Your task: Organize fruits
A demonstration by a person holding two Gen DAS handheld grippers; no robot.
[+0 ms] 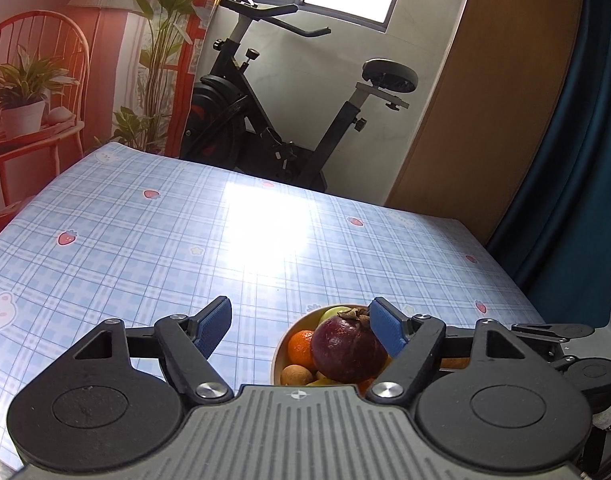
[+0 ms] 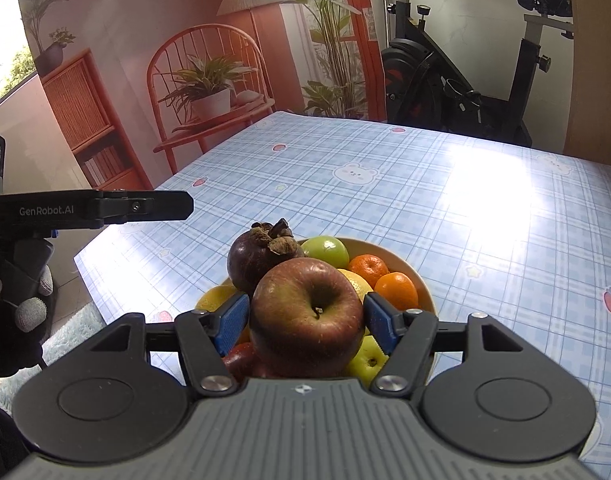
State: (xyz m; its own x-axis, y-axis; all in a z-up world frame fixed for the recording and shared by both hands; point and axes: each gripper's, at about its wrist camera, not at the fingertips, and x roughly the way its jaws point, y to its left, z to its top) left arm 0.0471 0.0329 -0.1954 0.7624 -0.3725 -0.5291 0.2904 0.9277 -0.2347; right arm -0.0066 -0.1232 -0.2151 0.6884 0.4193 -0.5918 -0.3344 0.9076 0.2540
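Table (image 2: 485, 200) looks bare apart from the bowl (image 2: 401, 258) near its front edge, piled with fruit, so most sorting looks done. Right tongs (image 2: 307, 320) grip the apple (image 2: 305, 320) over the pile. Left tongs (image 1: 301, 326) gape, one pad beside the mangosteen (image 1: 347, 350), apparently not squeezing it.

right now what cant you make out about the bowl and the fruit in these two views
- Bowl: near rim hidden, right wrist view, behind the red apple and right gripper.
- Fruit under the apple: only slivers show.
- Whether the pads press the apple: contact hidden by its curve.
- Bowl's right half, left wrist view: hidden behind the mangosteen and the left gripper finger.
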